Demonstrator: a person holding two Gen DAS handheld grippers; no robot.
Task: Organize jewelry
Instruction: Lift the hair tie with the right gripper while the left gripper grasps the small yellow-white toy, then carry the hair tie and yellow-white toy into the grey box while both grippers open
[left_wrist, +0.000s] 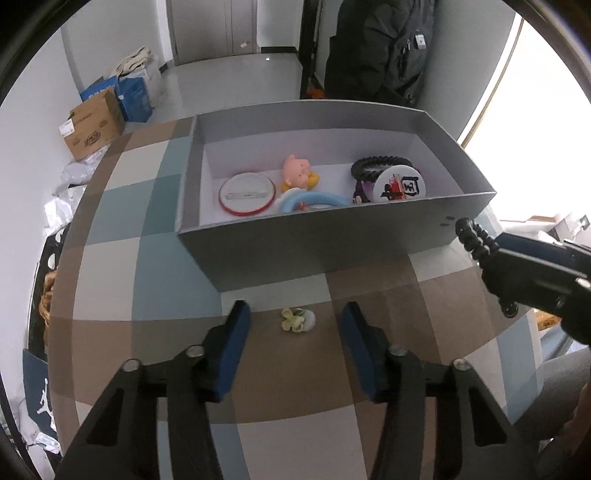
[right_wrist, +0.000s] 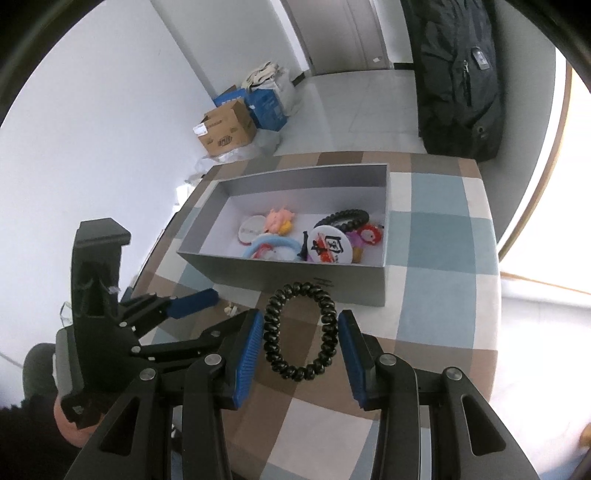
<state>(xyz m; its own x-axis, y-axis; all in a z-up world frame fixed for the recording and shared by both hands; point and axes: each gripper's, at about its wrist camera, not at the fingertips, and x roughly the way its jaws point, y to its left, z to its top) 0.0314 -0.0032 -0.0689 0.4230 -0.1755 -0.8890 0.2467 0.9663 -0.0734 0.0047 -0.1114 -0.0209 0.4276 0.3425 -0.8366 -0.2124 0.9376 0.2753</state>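
A small yellow-white flower clip (left_wrist: 297, 320) lies on the checked tablecloth (left_wrist: 166, 295) just in front of an open grey box (left_wrist: 314, 240). My left gripper (left_wrist: 293, 318) is open and straddles the clip, with its blue pads standing clear on either side. My right gripper (right_wrist: 301, 326) is shut on a black spiral hair tie (right_wrist: 295, 372), held off the cloth near the box's front right corner. The same tie (left_wrist: 469, 236) shows at the right edge of the left wrist view. Inside the box lie a red-rimmed badge (left_wrist: 246, 192), a pink doll (left_wrist: 297, 171), another black spiral tie (left_wrist: 380, 164) and a white badge (left_wrist: 400, 184).
The grey box (right_wrist: 258, 271) takes up the far half of the table. The table's left edge drops to a floor with a cardboard box (left_wrist: 94, 127) and bags. A dark jacket (left_wrist: 388, 48) hangs behind the table. A bright window lies to the right.
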